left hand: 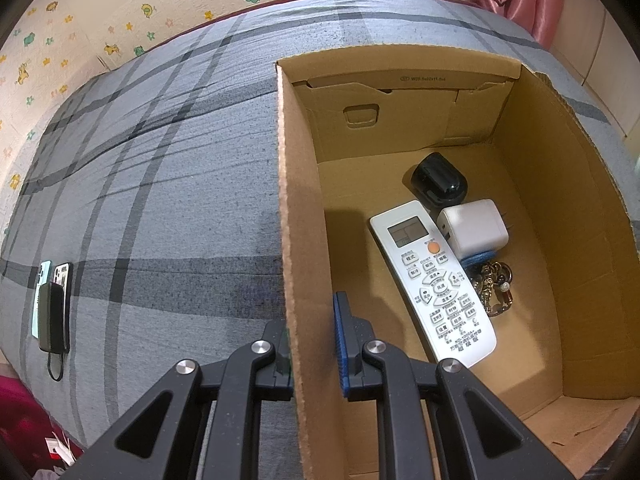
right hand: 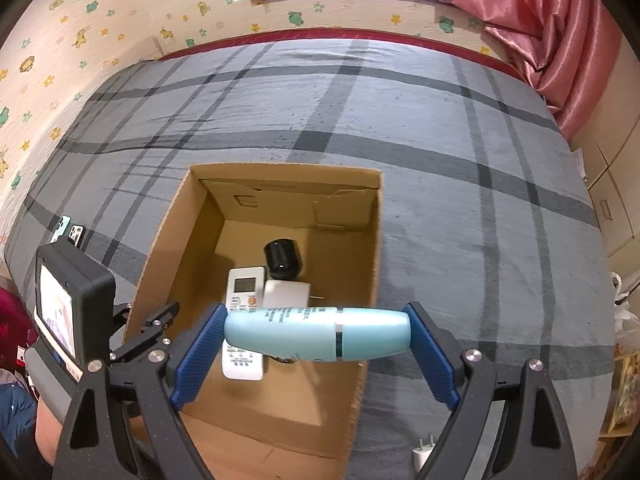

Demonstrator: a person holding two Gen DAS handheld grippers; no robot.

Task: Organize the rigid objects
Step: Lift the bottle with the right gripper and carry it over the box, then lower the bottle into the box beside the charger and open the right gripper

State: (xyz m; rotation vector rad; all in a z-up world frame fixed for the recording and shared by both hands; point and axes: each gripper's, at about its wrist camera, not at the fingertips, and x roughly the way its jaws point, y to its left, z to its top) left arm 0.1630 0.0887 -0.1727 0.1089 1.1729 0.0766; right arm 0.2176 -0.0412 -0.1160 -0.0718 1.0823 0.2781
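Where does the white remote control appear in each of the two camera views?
Left wrist view: the white remote control lies on the floor of the cardboard box, right of centre, running diagonally.
Right wrist view: the remote is below centre in the box, partly hidden behind the light blue bottle.
Shared landmark: the black rounded object just beyond the remote's display end.

One cardboard box [left hand: 304,200]; inside: one white remote [left hand: 434,284], one black case [left hand: 439,185], one white charger [left hand: 474,227], one keychain bunch [left hand: 494,286]; between right fingers, one blue bottle [right hand: 316,334]; left of left fingers, two phones [left hand: 54,280].
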